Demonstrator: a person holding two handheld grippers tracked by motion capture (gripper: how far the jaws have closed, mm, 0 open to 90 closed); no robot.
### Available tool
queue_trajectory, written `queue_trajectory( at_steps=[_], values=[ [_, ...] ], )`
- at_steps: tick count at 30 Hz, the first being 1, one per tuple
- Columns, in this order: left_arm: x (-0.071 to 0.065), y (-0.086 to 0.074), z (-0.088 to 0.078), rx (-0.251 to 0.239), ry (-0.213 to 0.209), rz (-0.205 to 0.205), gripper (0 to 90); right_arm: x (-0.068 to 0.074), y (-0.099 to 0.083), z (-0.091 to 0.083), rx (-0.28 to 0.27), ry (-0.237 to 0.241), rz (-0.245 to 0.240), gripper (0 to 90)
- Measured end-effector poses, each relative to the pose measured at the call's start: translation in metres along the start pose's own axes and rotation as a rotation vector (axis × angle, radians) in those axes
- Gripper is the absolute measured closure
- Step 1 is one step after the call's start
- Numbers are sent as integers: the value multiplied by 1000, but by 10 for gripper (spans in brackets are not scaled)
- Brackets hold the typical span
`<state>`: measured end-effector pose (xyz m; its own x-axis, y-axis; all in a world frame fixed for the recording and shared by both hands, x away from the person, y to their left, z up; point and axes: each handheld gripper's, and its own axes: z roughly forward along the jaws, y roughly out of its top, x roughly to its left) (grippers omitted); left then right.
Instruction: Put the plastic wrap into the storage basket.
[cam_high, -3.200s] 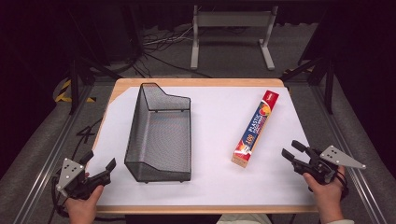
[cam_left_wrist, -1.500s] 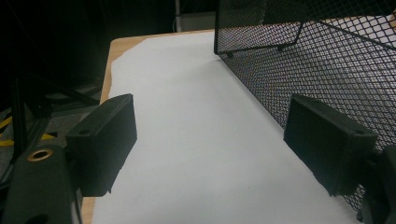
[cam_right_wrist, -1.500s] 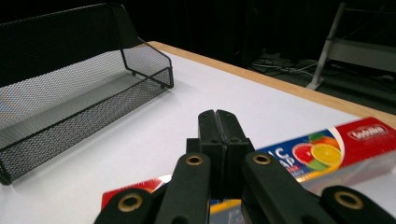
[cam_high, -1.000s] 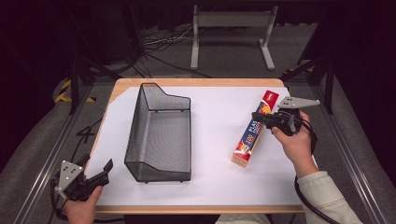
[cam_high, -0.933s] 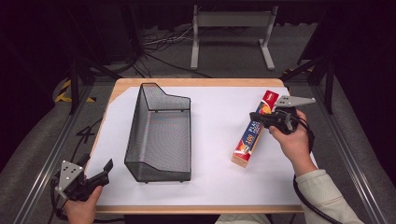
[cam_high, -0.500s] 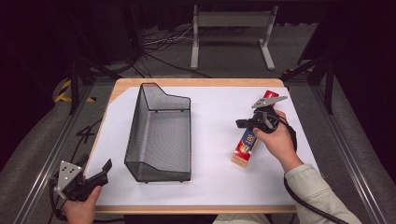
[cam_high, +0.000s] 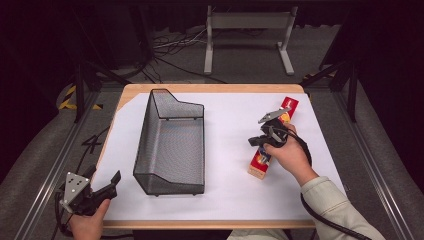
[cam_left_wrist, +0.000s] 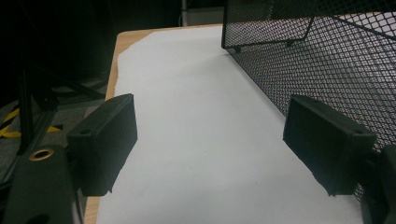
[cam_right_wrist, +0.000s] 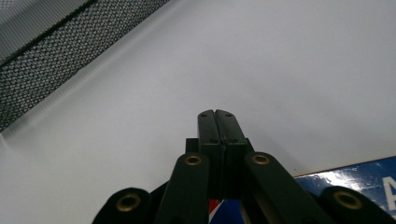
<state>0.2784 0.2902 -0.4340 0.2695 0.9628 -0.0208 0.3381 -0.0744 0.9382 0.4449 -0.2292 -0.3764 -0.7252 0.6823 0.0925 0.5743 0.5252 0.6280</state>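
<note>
That long foil-type box (cam_high: 270, 145) looks like light, stiff cardboard with slick printed faces, so pinching across its narrow width near the middle seems the safest hold. It lies flat on the counter (cam_high: 225, 200) right under the right hand-held gripper (cam_high: 256, 140), whose jaws are pressed together on nothing. The right gripper view makes that clear, with a blue corner of the box just behind the tips, while the high view adds the mesh basket (cam_high: 172, 142) off to that gripper's side and the left hand-held gripper (cam_high: 112, 181) gaping wide beside the basket's near corner.
</note>
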Motion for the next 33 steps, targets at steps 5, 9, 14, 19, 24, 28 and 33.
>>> queue_trajectory(
  at_steps=[5,9,14,19,24,28,33],
  values=[
    [0,0,1,5,0,7,183,-1,-3,10,68,-3,5,900],
    [-1,0,1,9,-1,9,183,0,-4,16,107,-11,5,900],
    [-1,0,1,8,-2,12,183,3,-2,18,137,-14,-10,900],
    [-1,0,1,7,-4,15,183,4,0,18,172,-8,-8,900],
    [-1,0,1,7,-6,19,183,4,-2,18,212,29,13,900],
    [-2,1,1,2,-7,23,183,5,-5,18,259,39,19,900],
    [-3,1,1,3,-8,26,183,7,-13,12,286,28,11,900]
  ],
)
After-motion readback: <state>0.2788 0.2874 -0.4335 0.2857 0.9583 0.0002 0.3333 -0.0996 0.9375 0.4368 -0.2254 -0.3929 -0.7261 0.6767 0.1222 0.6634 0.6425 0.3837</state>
